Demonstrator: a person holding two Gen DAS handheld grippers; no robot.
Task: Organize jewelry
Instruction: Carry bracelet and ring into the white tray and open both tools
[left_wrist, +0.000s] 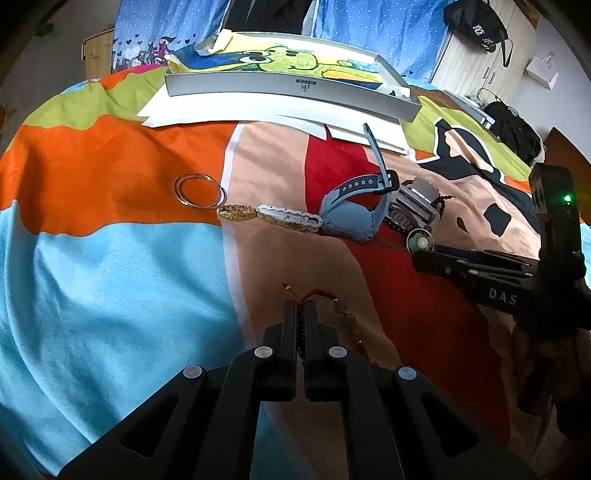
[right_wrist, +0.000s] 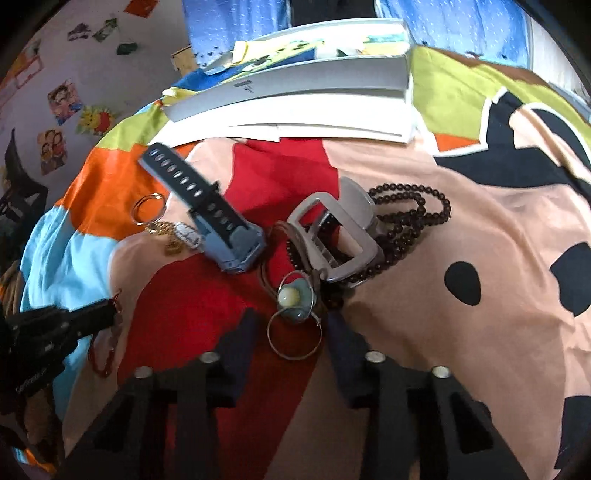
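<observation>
My left gripper (left_wrist: 300, 303) is shut on a red bead bracelet (left_wrist: 325, 295) low over the bedspread; the bracelet also shows in the right wrist view (right_wrist: 101, 354) hanging from that gripper (right_wrist: 110, 314). My right gripper (right_wrist: 291, 317) is open, its fingers on either side of a silver hoop with a pale bead pendant (right_wrist: 293, 317). Just beyond lie a grey hair claw (right_wrist: 336, 232), dark bead strands (right_wrist: 410, 218), a blue watch (right_wrist: 214, 218), a gold chain (left_wrist: 240, 213), a white clip (left_wrist: 291, 218) and silver bangles (left_wrist: 199, 192).
A grey shallow box (left_wrist: 288, 86) holding a cartoon cloth stands on white paper sheets (left_wrist: 258, 109) at the far side of the bed. The colourful bedspread (left_wrist: 110, 277) lies rumpled. A dark bag (left_wrist: 513, 129) sits at far right.
</observation>
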